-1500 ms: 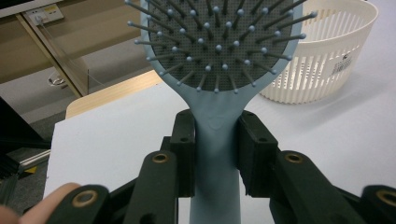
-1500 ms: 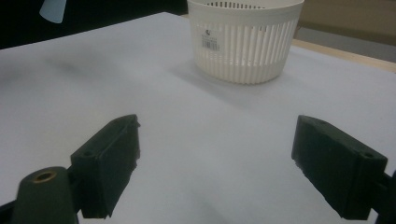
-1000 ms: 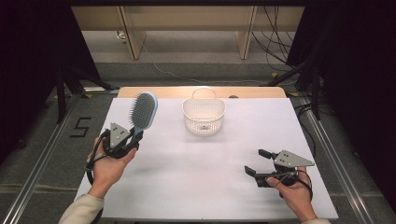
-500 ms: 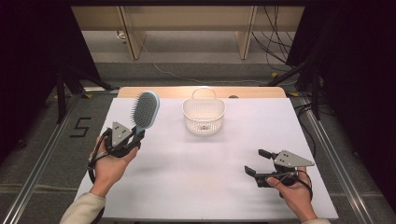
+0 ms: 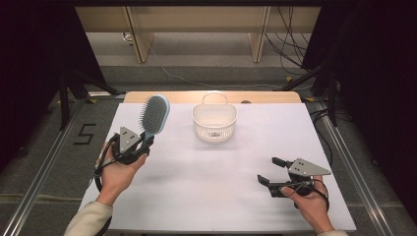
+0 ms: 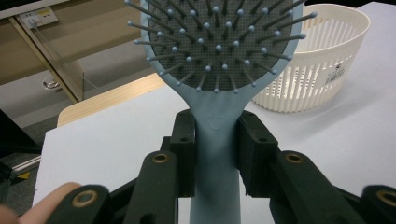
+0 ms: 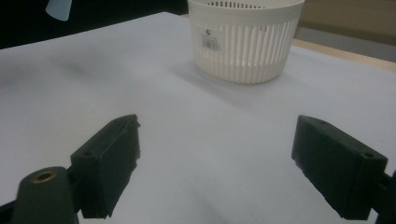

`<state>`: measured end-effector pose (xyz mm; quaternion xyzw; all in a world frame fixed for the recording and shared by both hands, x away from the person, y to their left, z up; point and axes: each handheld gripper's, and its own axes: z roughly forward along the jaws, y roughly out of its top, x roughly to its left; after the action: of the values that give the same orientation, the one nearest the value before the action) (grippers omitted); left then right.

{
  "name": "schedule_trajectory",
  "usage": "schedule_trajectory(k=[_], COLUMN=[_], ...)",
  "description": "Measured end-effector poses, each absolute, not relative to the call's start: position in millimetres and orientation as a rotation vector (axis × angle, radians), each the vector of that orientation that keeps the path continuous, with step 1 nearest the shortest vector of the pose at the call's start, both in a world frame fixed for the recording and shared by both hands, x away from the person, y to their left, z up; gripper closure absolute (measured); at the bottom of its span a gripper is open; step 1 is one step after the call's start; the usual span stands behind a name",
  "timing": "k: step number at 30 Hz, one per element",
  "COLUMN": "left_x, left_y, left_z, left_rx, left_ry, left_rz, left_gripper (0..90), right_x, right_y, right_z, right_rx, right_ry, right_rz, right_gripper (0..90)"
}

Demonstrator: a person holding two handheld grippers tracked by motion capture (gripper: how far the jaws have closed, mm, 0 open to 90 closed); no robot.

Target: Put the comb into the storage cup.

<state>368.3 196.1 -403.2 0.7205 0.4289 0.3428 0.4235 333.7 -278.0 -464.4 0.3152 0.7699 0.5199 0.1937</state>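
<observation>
The left hand-held gripper (image 5: 142,142) grasps the blue hairbrush (image 5: 155,113) by its handle, seemingly clear of the tabletop (image 5: 206,172), at nine o'clock from the white basket (image 5: 214,123), while the right hand-held gripper (image 5: 271,171) rests released at four o'clock.

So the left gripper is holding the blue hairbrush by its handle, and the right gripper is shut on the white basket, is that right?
Not quite. The left gripper does clamp the blue hairbrush by its handle, but the right gripper holds nothing: the right gripper view shows its jaws wide open over the bare table, with the white basket standing apart, farther off.
</observation>
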Motion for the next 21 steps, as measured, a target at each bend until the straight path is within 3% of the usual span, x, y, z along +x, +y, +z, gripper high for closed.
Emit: schedule_trajectory(k=[21], left_x=[372.7], left_y=[189.3], left_z=[-403.0], left_rx=[1.813], left_ry=[1.060], left_rz=[0.855], left_gripper=[69.9], right_x=[334.0], right_y=[-277.6], right_z=[-464.9], right_rx=[0.883], right_ry=[2.161], right_rz=[1.457], right_gripper=[15.9])
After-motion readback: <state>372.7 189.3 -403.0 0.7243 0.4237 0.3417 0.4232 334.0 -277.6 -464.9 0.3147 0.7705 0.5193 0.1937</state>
